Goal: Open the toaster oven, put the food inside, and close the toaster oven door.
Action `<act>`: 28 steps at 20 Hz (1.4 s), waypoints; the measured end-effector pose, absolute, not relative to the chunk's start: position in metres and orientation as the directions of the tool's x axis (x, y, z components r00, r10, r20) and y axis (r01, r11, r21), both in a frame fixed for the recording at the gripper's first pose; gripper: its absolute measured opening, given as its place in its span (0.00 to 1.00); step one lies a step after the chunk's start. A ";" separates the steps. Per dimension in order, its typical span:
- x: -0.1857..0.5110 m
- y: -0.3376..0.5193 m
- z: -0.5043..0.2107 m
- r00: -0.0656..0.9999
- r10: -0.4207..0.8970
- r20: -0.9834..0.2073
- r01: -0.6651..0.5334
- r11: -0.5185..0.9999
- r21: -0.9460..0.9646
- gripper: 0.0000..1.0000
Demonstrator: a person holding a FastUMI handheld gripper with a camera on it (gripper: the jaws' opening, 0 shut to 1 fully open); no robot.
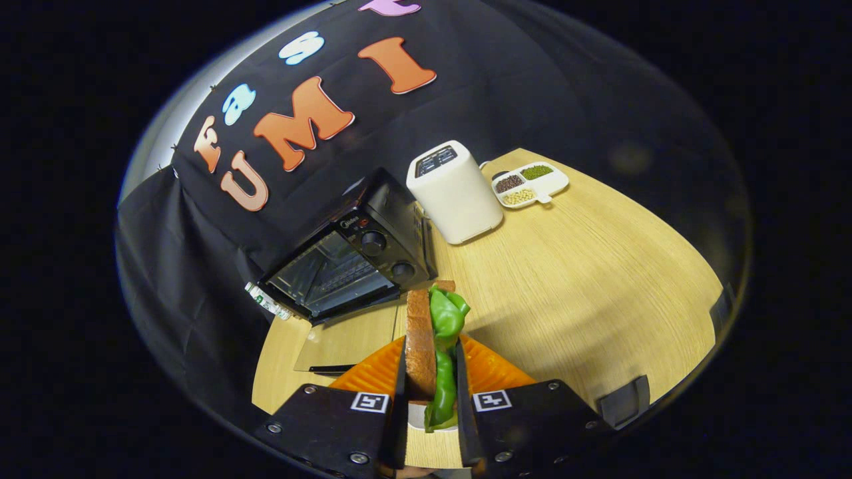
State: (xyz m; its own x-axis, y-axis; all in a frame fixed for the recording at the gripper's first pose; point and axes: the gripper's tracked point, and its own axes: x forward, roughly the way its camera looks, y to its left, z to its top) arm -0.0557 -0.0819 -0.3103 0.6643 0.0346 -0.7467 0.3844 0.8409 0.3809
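My gripper (431, 349) is shut on a sandwich (421, 326), a brown bread slice with a green lettuce leaf (447, 316) beside it, held upright between the two fingers above the table. The food sticks out past the fingertips. Just ahead and to the left stands the black toaster oven (373, 233). Its glass door (346, 339) is folded down flat onto the table, the dark handle (331, 368) nearest me. The wire rack inside (329, 276) shows through the opening. The sandwich is still outside the oven, to the right of the lowered door.
A white slot toaster (456, 196) stands right beside the oven's right side. Beyond it lies a white divided dish (552, 185) holding beans and seeds. The wooden table (586, 279) stretches to the right; its rounded edge runs close below the oven door.
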 end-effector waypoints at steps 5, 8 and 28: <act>-0.037 -0.042 -0.289 0.701 0.080 -0.709 0.314 0.858 0.407 0.31; -0.022 -0.013 -0.284 0.716 0.116 -0.688 0.268 0.865 0.424 0.31; 0.106 0.081 -0.331 0.816 0.061 -0.575 0.373 0.703 0.605 0.32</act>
